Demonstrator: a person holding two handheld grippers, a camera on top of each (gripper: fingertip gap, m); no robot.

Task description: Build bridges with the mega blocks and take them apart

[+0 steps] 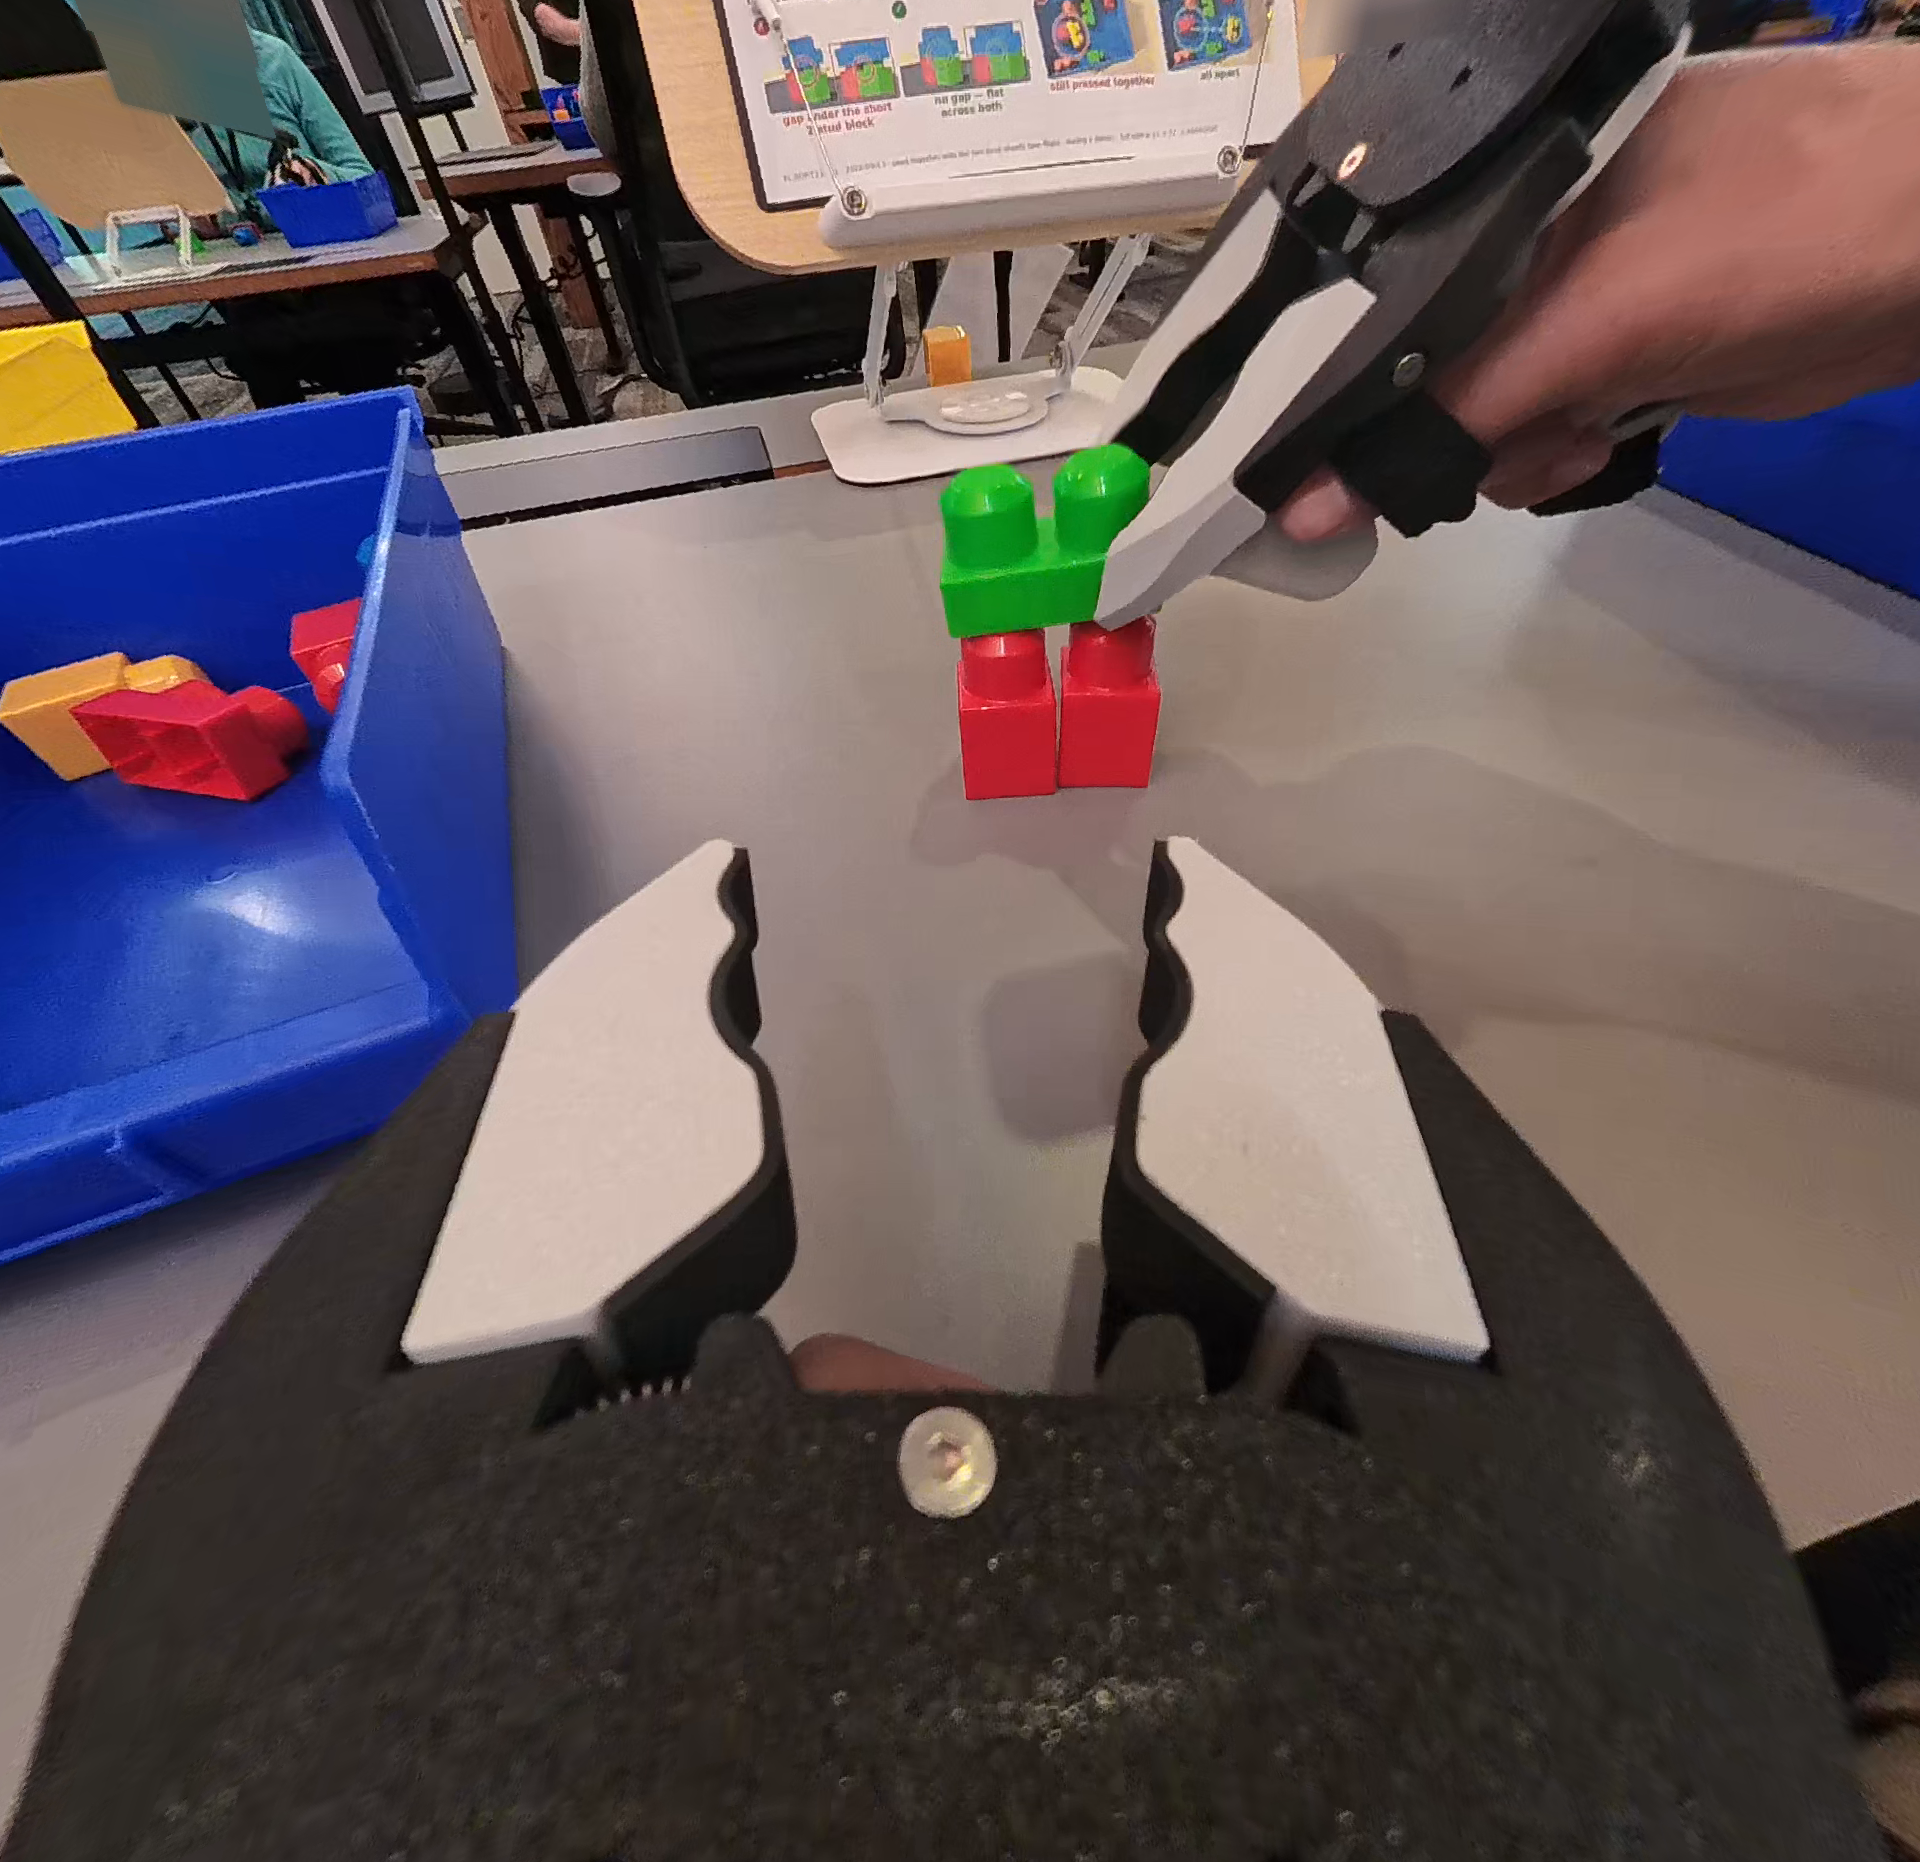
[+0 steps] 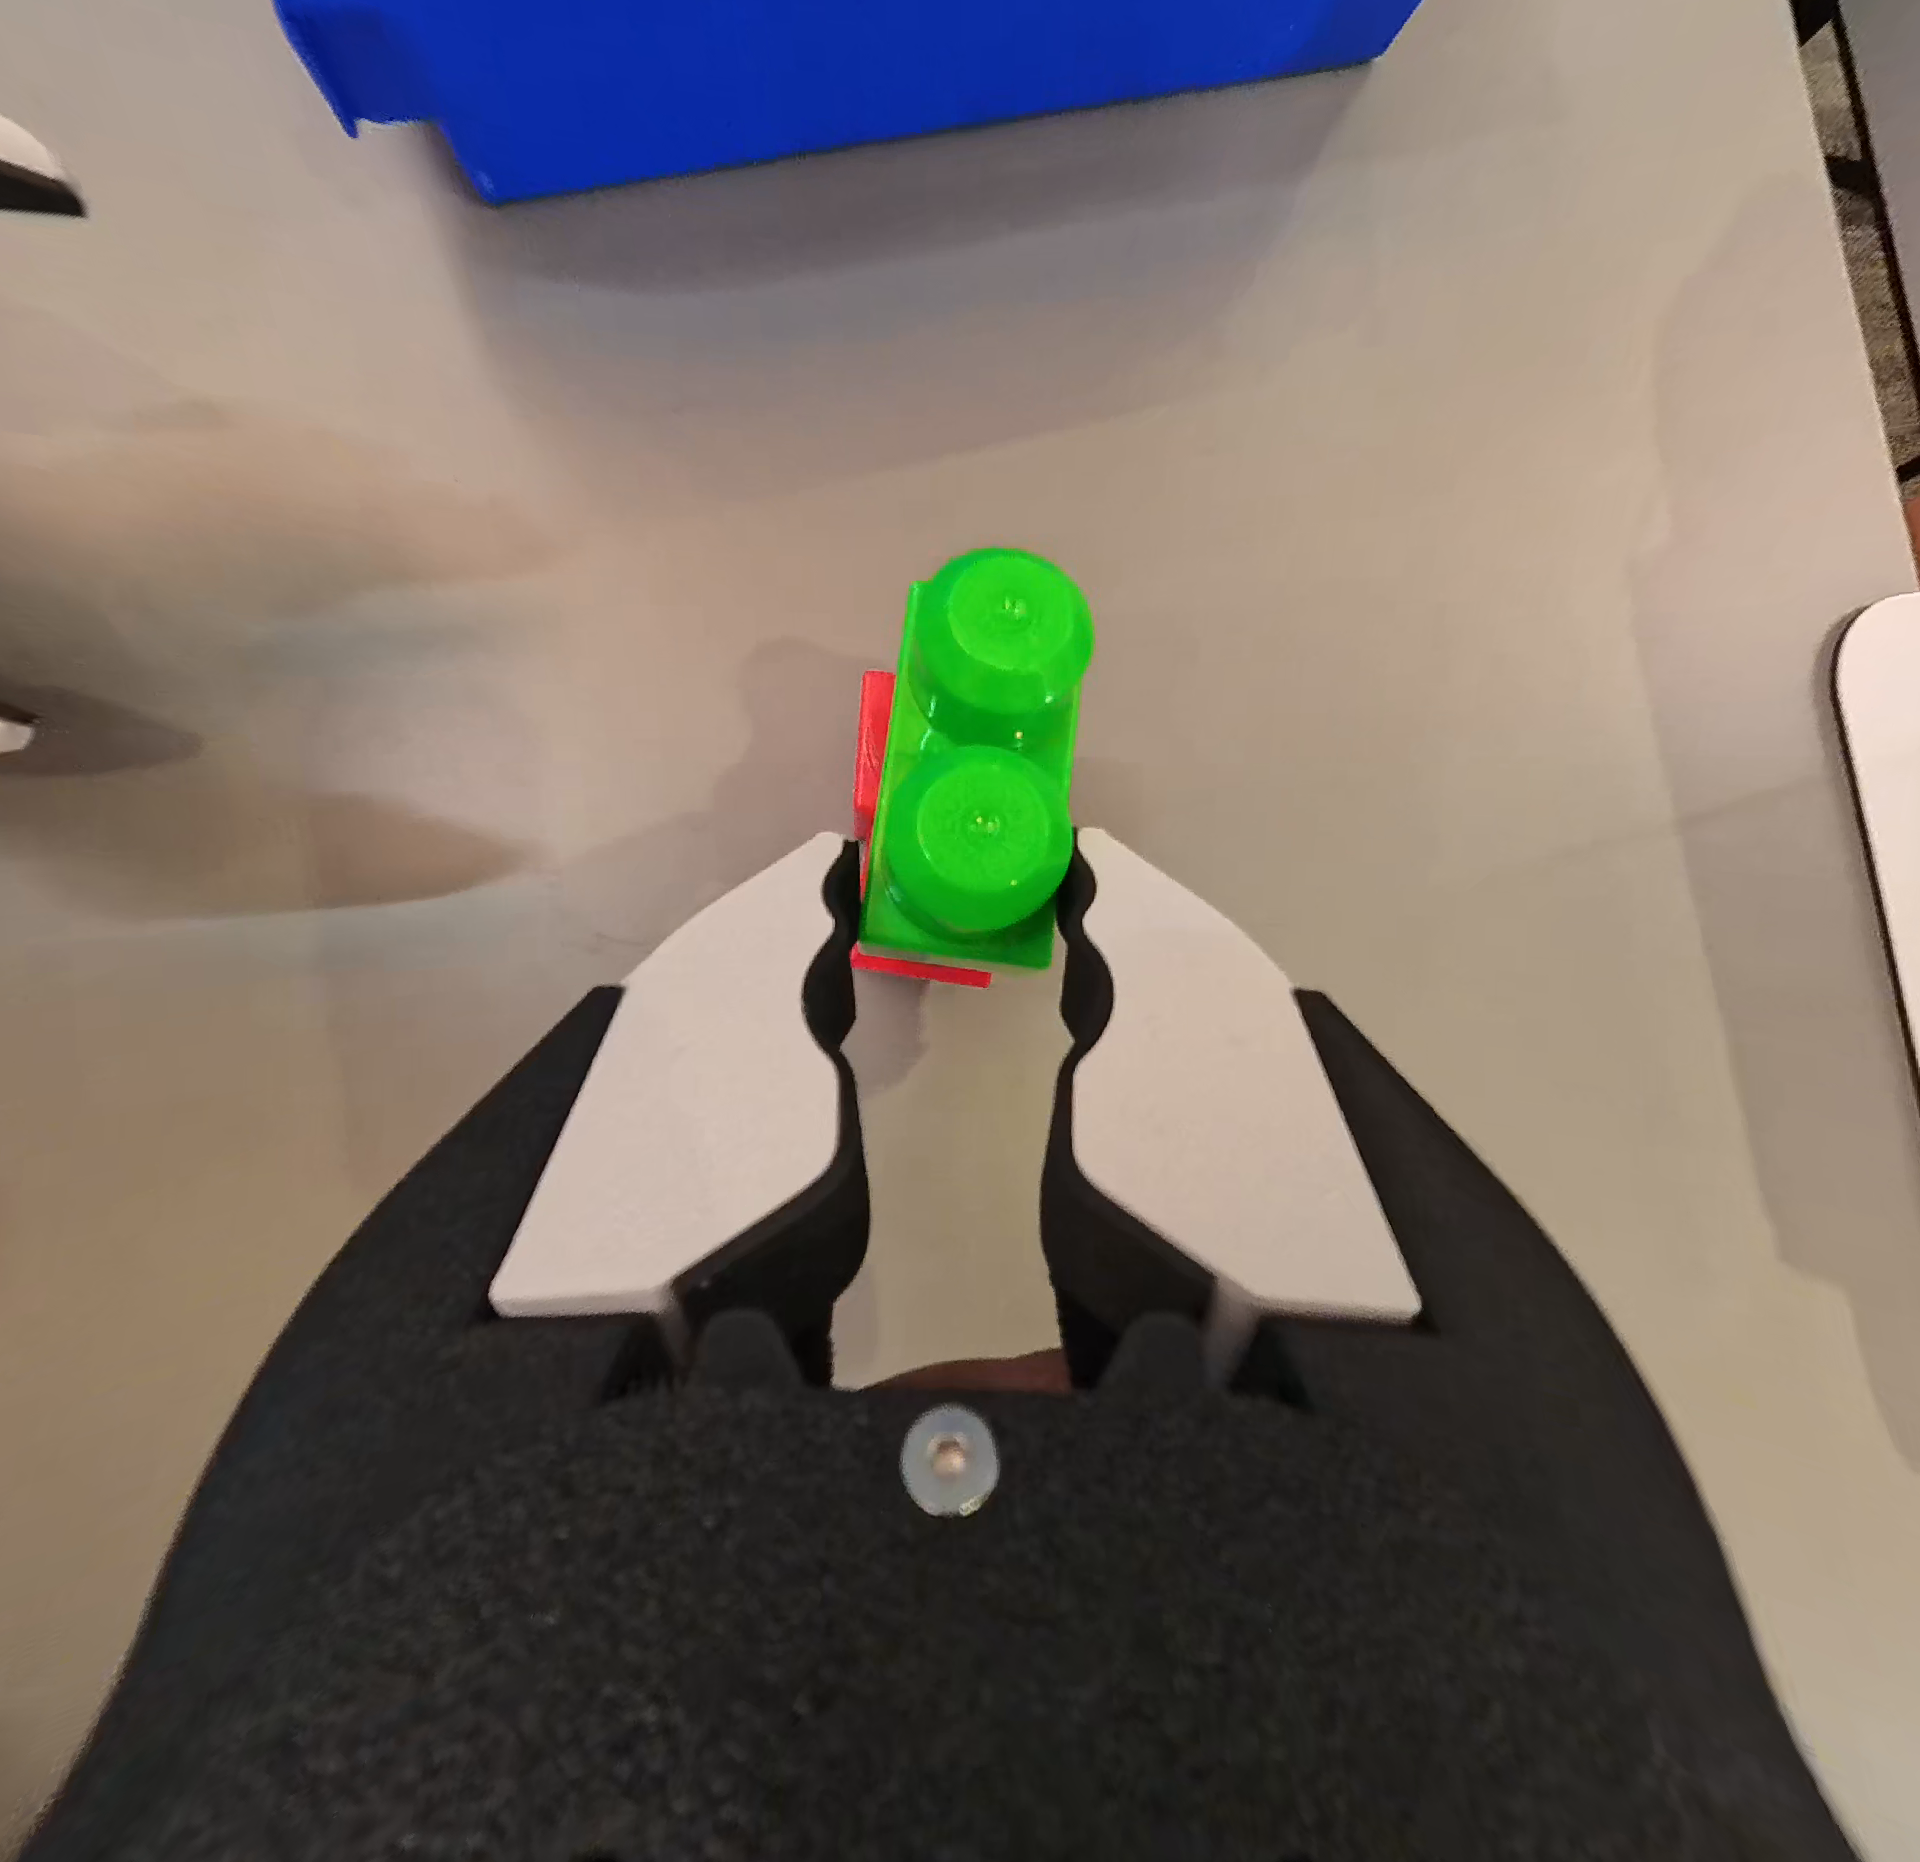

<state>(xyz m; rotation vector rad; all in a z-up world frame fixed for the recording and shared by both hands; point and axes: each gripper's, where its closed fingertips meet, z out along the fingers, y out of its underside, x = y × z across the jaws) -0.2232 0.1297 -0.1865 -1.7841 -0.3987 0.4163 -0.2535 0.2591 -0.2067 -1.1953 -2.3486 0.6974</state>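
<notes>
A green two-stud block (image 1: 1023,555) is on top of two red one-stud blocks (image 1: 1006,716) (image 1: 1110,706) that stand side by side on the grey table (image 1: 1455,877). The red studs show below the green block, so it is not fully down. My right gripper (image 1: 1127,555) reaches in from the upper right, shut on the green block's right end. In the right wrist view, the right gripper (image 2: 961,856) pinches the near end of the green block (image 2: 977,669), with red edges (image 2: 875,742) showing beneath. My left gripper (image 1: 951,856) is open and empty, in front of the stack.
A blue bin (image 1: 208,981) at the left holds a yellow block (image 1: 73,711) and red blocks (image 1: 187,737). An instruction board (image 1: 997,67) stands on a white stand (image 1: 966,420) behind the stack. Another blue bin (image 1: 1787,493) is at the right. A person's hand (image 1: 1714,254) holds the right gripper.
</notes>
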